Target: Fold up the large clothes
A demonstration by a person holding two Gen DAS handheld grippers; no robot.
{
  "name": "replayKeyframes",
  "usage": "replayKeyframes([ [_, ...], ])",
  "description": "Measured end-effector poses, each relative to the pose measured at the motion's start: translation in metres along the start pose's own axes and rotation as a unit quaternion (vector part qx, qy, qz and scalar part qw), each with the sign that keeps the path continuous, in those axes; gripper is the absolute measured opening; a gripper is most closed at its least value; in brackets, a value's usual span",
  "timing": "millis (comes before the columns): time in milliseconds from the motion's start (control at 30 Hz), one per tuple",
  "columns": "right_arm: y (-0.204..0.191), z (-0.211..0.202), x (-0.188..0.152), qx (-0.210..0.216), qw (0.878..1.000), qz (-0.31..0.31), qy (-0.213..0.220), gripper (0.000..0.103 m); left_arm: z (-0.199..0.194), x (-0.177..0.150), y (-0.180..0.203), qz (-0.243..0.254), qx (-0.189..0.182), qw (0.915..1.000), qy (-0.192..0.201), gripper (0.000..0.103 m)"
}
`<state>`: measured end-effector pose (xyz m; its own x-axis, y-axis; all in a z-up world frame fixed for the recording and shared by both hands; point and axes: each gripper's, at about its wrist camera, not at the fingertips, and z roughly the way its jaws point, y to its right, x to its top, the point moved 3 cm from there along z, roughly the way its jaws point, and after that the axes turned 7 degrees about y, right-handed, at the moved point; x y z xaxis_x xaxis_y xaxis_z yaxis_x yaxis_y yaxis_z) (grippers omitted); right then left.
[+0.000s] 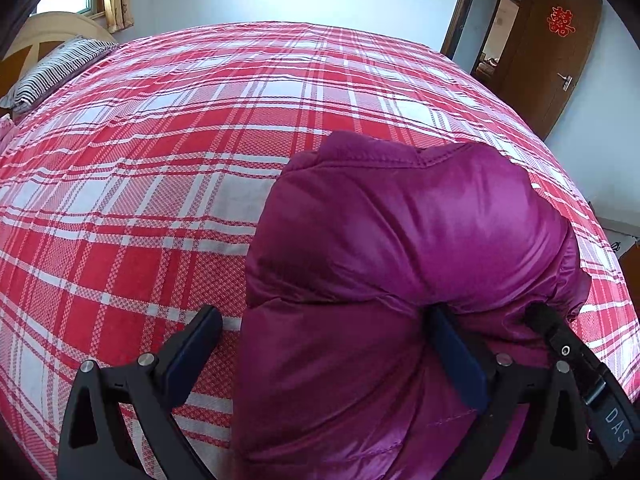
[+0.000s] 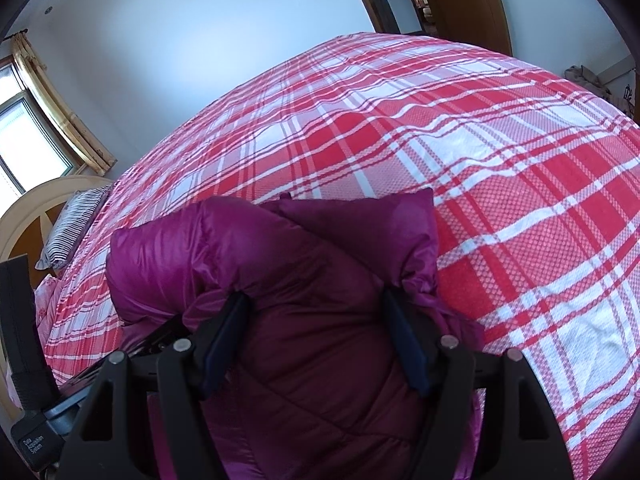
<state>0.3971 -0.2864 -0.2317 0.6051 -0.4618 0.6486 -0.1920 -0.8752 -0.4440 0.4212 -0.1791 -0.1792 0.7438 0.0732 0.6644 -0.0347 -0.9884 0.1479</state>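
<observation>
Both grippers point steeply down at the folded purple down jacket (image 1: 400, 248) lying on the red plaid bedspread (image 1: 160, 160). The right gripper (image 2: 316, 320) stands wide, its pads pressed into the jacket's bulk. The left gripper (image 1: 320, 344) is spread wide, one finger (image 1: 196, 344) on bare bedspread left of the jacket, the other dug into its padding. Beyond the jacket lies open bedspread; a striped pillow (image 1: 52, 76) sits far left, a door (image 1: 560, 48) far right.

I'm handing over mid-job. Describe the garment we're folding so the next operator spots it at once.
Find the big bed with the red-and-white plaid cover. On its near part lies a puffy quilted jacket, bunched into a thick bundle. It is the only shiny magenta thing there, unlike the striped pillow at the headboard.
</observation>
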Motion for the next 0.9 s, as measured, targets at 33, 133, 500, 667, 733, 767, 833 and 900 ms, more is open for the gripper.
replayKeyframes([
  [33,-0.0004,-0.0002,0.0000,-0.001,1.000,-0.001,0.000,0.073,-0.0001,0.0000,-0.0005,0.000,0.000,1.0000,0.000,0.103],
  [133,-0.0008,-0.0004,-0.0001,-0.002,1.000,-0.002,0.000,0.073,0.0000,-0.0001,-0.0006,0.000,0.000,1.0000,0.000,0.103],
  [500,-0.0018,0.0012,-0.0008,-0.010,1.000,-0.008,0.000,0.073,0.0002,-0.0003,-0.0004,0.000,0.000,1.0000,0.000,0.103],
  [667,-0.0023,0.0017,-0.0006,-0.013,1.000,-0.010,-0.001,0.073,0.0005,0.0002,-0.0007,0.001,0.000,1.0000,-0.001,0.103],
  [733,-0.0028,0.0014,-0.0006,-0.015,1.000,-0.012,-0.001,0.073,0.0010,0.0002,-0.0012,0.002,0.001,1.0000,-0.001,0.103],
  [767,-0.0033,0.0017,-0.0007,-0.016,1.000,-0.013,-0.001,0.073,0.0011,0.0002,-0.0011,0.002,0.001,1.0000,-0.001,0.103],
  [833,-0.0042,0.0018,-0.0010,-0.019,1.000,-0.015,-0.001,0.073,0.0020,0.0007,-0.0014,0.002,0.001,1.0000,-0.002,0.103],
  [900,-0.0049,0.0026,-0.0010,-0.022,1.000,-0.017,-0.002,0.073,0.0023,0.0006,-0.0014,0.002,0.000,1.0000,-0.003,0.103],
])
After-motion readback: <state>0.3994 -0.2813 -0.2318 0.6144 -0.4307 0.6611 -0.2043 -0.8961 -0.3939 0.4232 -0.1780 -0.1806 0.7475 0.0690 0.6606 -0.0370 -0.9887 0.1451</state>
